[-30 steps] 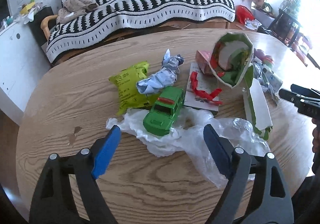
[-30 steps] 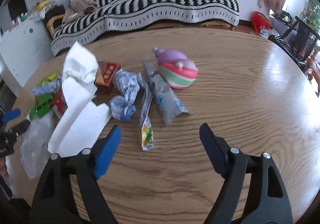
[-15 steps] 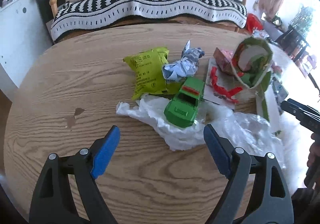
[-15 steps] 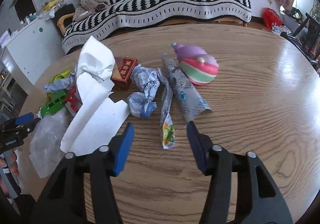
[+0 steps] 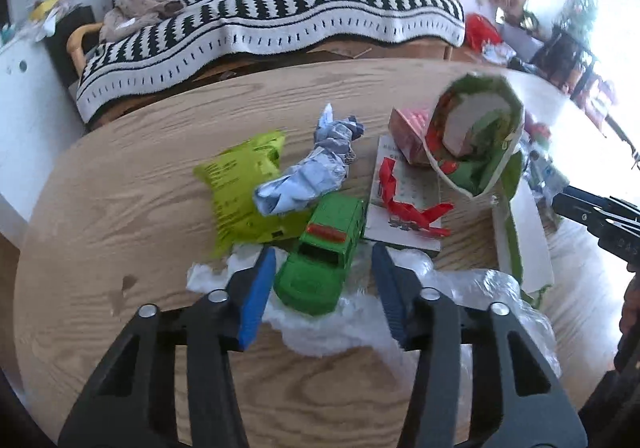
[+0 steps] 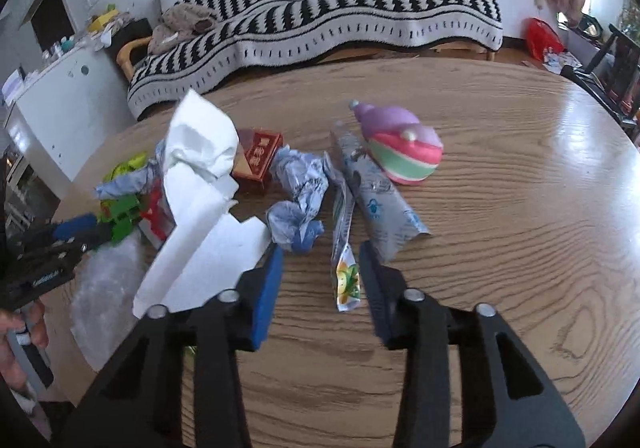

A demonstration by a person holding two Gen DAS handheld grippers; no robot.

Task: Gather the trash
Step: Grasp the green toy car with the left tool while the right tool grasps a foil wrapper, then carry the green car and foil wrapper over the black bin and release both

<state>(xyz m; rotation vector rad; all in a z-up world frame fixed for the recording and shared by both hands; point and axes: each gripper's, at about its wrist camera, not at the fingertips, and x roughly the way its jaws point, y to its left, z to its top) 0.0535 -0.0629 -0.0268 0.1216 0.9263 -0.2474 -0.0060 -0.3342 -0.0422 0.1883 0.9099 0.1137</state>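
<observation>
We've got the left gripper point(image 5: 324, 260) closing, jaws still apart around the green toy car point(image 5: 324, 260) on crumpled clear plastic film point(image 5: 472, 288). Right gripper point(image 6: 320, 256) is also closing, unclamped around the narrow fruit-print sachet point(image 6: 344, 244); crumpled blue wrapper point(image 6: 300, 204) and white folded carton point(image 6: 204, 208) crowd its left.

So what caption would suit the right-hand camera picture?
Right gripper, jaws just closing, frames a thin sachet among trash on a wooden table.
</observation>
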